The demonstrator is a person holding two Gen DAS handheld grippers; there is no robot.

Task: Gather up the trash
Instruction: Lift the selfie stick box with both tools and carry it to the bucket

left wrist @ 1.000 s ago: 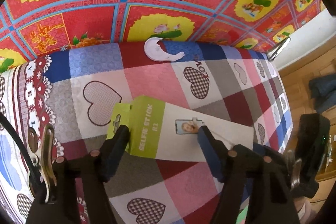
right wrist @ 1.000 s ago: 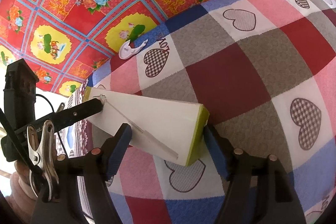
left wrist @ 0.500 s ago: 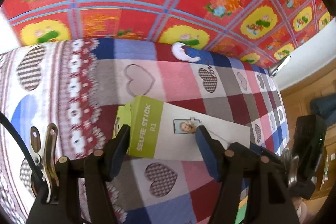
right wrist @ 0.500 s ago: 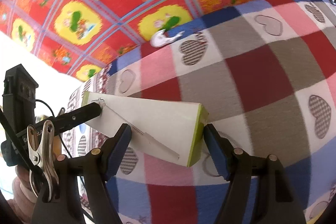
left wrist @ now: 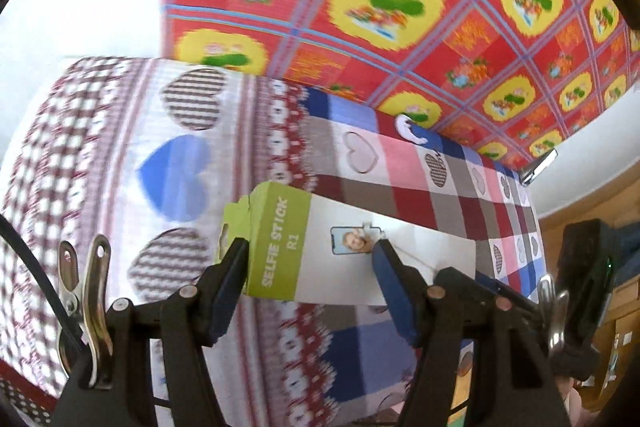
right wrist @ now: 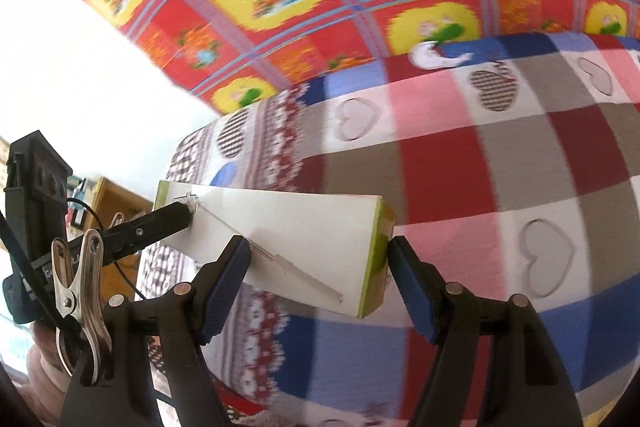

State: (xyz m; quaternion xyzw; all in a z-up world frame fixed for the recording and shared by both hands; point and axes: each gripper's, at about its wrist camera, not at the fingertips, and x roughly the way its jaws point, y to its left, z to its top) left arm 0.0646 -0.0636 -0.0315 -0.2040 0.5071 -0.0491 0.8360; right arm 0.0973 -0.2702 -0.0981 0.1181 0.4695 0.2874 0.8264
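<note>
The selfie stick box (left wrist: 348,259) hangs above the heart-patterned blanket (left wrist: 400,183), clamped at its green end by the left gripper (left wrist: 310,263). The right gripper (right wrist: 318,261) is clamped on its other end, with the box running off toward ten o'clock. A white scrap (left wrist: 408,131) lies on the blanket at one o'clock, well apart.

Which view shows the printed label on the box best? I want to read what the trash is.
The left wrist view. There the selfie stick box shows its green end with the words SELFIE STICK R1 and a small phone picture. The right wrist view shows the same box from its plain white side and a green end, without readable lettering.
</note>
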